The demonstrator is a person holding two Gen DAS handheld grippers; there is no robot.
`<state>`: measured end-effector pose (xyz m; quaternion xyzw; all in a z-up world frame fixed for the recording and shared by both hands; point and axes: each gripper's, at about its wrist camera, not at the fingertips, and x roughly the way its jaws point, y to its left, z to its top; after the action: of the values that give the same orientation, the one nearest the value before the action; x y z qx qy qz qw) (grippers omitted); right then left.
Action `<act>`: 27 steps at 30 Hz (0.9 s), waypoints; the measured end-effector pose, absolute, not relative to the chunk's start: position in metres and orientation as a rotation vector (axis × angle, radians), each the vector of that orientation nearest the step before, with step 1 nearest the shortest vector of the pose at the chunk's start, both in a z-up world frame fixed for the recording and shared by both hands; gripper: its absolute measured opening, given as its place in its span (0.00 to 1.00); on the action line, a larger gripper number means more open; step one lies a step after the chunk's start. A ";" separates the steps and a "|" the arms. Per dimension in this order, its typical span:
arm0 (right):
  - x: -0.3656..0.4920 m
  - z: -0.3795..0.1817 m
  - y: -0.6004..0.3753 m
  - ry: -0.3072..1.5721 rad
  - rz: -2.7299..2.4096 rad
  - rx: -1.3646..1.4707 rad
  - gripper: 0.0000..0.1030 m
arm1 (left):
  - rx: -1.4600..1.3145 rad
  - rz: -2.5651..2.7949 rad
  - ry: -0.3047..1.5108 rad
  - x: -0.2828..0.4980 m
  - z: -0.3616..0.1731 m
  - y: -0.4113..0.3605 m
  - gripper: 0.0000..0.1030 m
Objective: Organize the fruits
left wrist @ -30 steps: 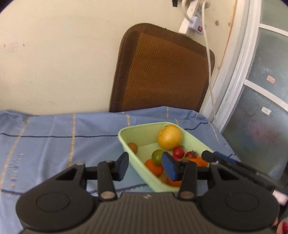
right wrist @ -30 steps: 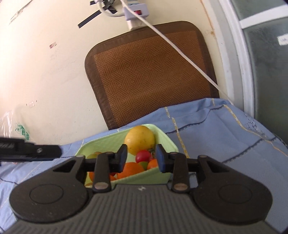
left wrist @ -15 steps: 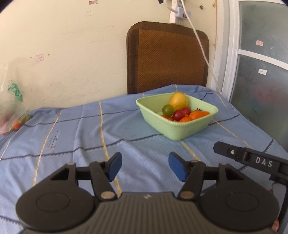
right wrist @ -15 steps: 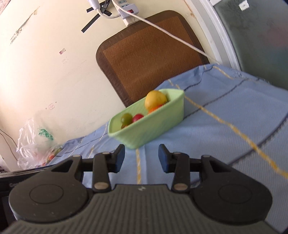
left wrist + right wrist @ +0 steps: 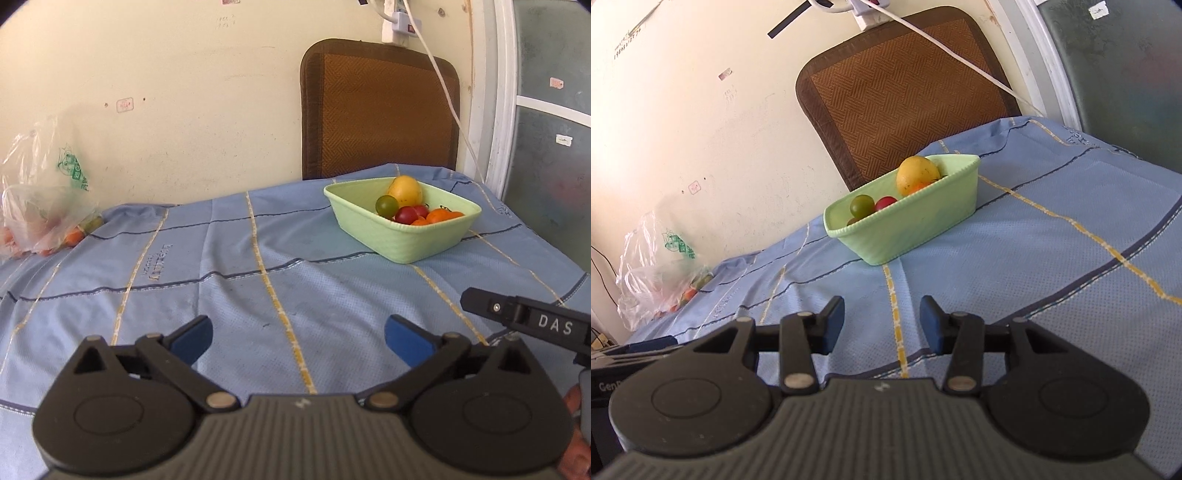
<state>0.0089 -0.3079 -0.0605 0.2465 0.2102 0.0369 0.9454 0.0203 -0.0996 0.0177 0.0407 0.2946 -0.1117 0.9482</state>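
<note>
Holding 1 yellow fruit (image 5: 404,191), a green tomato (image 5: 386,205) and red tomatoes (image 5: 406,215): green tub (image 5: 406,243), ahead-right of wide left gripper (image 5: 297,338), ahead of empty, parted right gripper (image 5: 882,325).

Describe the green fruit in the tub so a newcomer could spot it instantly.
On the blue tablecloth, find the pale green tub in front of the brown chair back. Inside, left of the big yellow fruit, sits the small round green fruit, the only green one showing among red and orange neighbours.
</note>
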 end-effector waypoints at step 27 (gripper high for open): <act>0.011 -0.064 -0.313 0.432 0.061 0.635 0.53 | 0.159 -0.083 0.635 0.031 -0.016 -0.098 1.00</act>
<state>0.0111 -0.3129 -0.0643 0.3096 0.2107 0.0298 0.9267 0.0310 -0.0977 -0.0164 0.0782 0.3117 -0.0407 0.9461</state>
